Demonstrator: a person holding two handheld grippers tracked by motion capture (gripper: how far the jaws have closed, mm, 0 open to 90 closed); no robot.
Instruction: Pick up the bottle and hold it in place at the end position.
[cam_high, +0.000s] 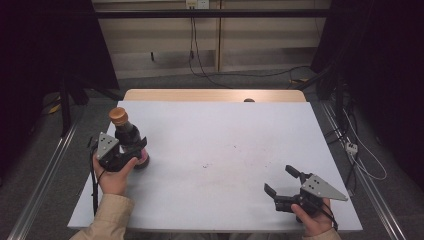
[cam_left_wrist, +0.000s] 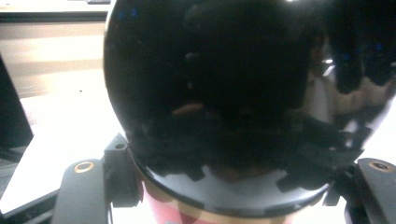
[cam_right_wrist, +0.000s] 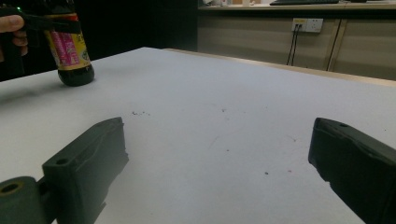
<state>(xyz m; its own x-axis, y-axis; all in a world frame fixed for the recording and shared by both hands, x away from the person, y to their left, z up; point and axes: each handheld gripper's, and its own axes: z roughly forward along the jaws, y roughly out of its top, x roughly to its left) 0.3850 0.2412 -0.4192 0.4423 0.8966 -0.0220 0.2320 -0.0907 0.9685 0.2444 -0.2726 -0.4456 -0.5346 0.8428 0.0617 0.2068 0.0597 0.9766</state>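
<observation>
A dark bottle (cam_high: 128, 136) with a brown cap is clamped by the left claw (cam_high: 134, 151) at the bench's (cam_high: 225, 145) left edge; its pink-and-yellow label is seen, the writing unreadable. The right claw (cam_high: 281, 182) is held apart.

Bottle (cam_left_wrist: 224, 102) blurred and cropped at the top edge in the left gripper view; its label (cam_right_wrist: 70, 46) print too small to read; small brown object (cam_high: 249, 100) at table's far edge unidentifiable

Lab — black curtains (cam_high: 30, 60), floor cables (cam_high: 240, 75)
</observation>
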